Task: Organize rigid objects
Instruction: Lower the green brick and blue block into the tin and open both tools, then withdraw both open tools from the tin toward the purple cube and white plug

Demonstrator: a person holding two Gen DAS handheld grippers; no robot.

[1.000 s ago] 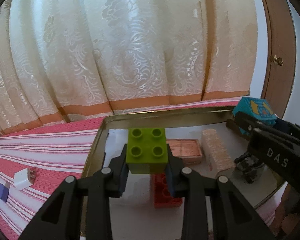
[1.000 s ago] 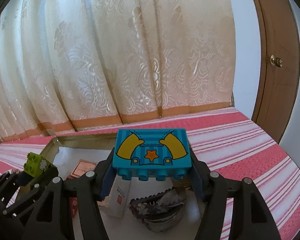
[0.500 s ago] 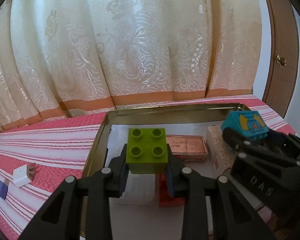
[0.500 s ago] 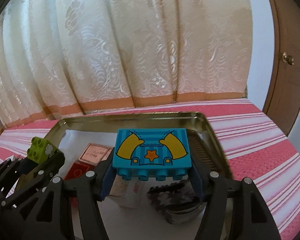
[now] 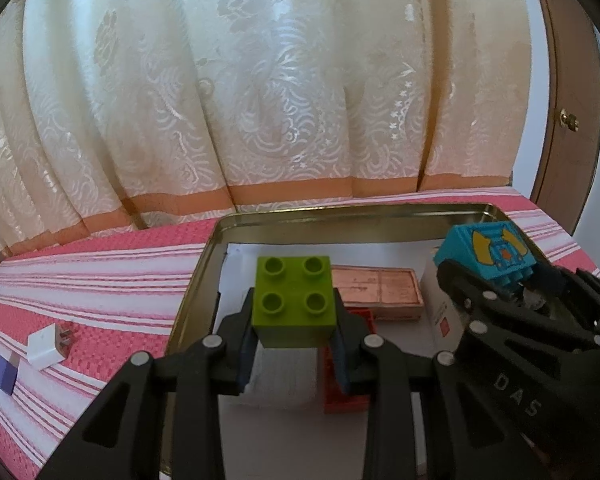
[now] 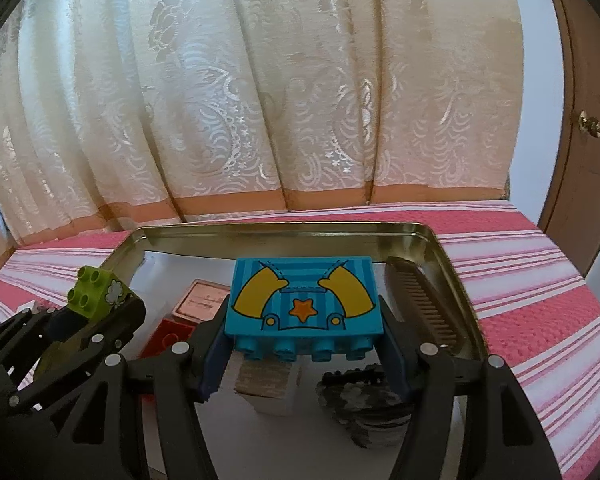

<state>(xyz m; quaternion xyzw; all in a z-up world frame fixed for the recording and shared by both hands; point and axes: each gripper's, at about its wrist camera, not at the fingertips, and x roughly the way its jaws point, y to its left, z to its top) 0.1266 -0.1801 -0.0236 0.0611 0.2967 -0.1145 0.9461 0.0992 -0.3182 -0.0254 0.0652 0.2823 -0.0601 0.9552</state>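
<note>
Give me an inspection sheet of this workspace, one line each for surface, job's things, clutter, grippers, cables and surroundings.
Surface: pink and white striped cloth under a shallow gold metal tray.
Job's things: lime green four-stud toy brick and blue toy brick with yellow sleeves and an orange star, both held above the tray.
Clutter: in the tray, red brick, copper-coloured flat box, brown comb; on the cloth, white plug adapter.
Grippers: left hand-held gripper shut on the green brick; right hand-held gripper shut on the blue brick.
Cables: nothing seen.
Surroundings: cream patterned curtain, brown wooden door.
</note>
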